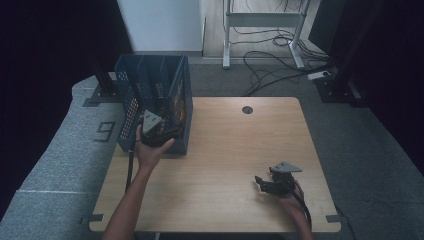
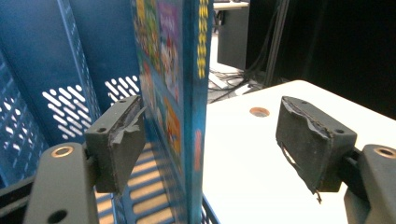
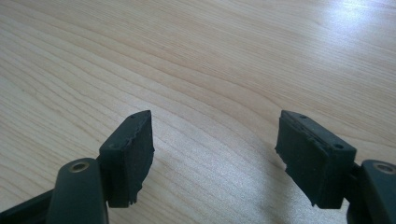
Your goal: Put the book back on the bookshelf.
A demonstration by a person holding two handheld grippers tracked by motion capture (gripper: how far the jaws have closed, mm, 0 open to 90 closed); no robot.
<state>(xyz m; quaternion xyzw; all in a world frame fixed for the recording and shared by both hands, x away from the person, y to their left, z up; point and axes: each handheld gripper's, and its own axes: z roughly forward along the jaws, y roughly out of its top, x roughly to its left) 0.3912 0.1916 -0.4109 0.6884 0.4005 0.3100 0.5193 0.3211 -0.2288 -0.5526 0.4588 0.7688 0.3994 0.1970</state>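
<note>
One book (image 2: 180,93) stands upright in the blue file rack (image 1: 131,95); left gripper (image 2: 210,144) fingers spread around it, apparently just released. Right gripper (image 3: 215,154) open, empty, over bare desk (image 3: 210,60).

A blue perforated file rack (image 1: 150,95) with upright dividers stands at the table's far-left corner. In its rightmost slot a colourful picture book (image 2: 180,93) stands upright on edge, its blue spine with yellow lettering facing out, just inside the rack's right wall.
</note>
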